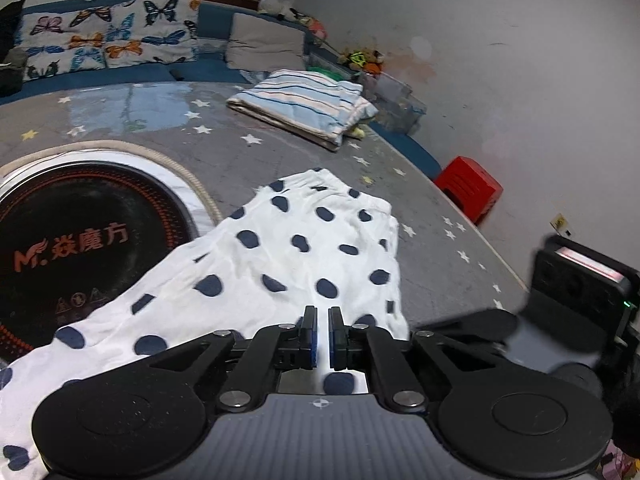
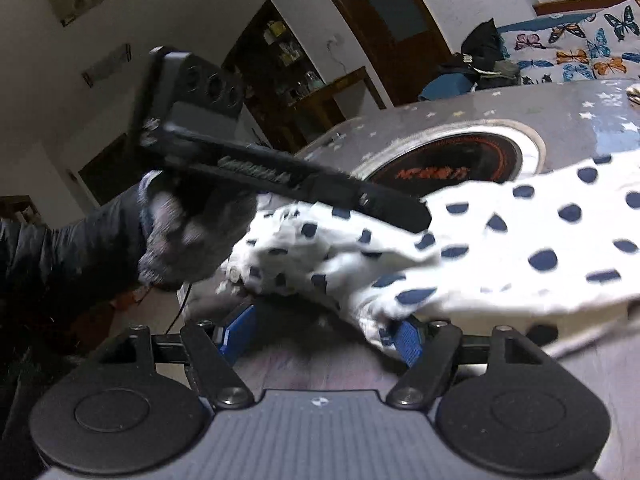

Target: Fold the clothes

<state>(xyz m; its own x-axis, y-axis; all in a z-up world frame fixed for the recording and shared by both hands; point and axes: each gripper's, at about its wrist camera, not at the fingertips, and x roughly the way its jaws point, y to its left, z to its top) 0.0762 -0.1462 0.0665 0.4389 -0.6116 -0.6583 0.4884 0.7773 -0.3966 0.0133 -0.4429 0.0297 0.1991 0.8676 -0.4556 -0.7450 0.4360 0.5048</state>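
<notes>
"M. 焱魔方" on black round cooktop (image 1: 80, 248)

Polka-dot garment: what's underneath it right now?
The polka-dot garment lies on the grey starred tablecloth and overlaps the round black cooktop's edge. Anything else beneath is hidden.

My right tool (image 2: 320, 330) has its jaws wide apart, blue pads (image 2: 408, 338) showing, low over the grey starred tabletop (image 2: 460, 120). The white dotted garment (image 2: 500, 248) lies bunched ahead, its edge touching my right pad. My left tool (image 2: 416, 216), blurred, reaches over the cloth; a gloved hand (image 2: 188, 236) holds it. A round black burner (image 2: 452, 164) sits behind.
</notes>
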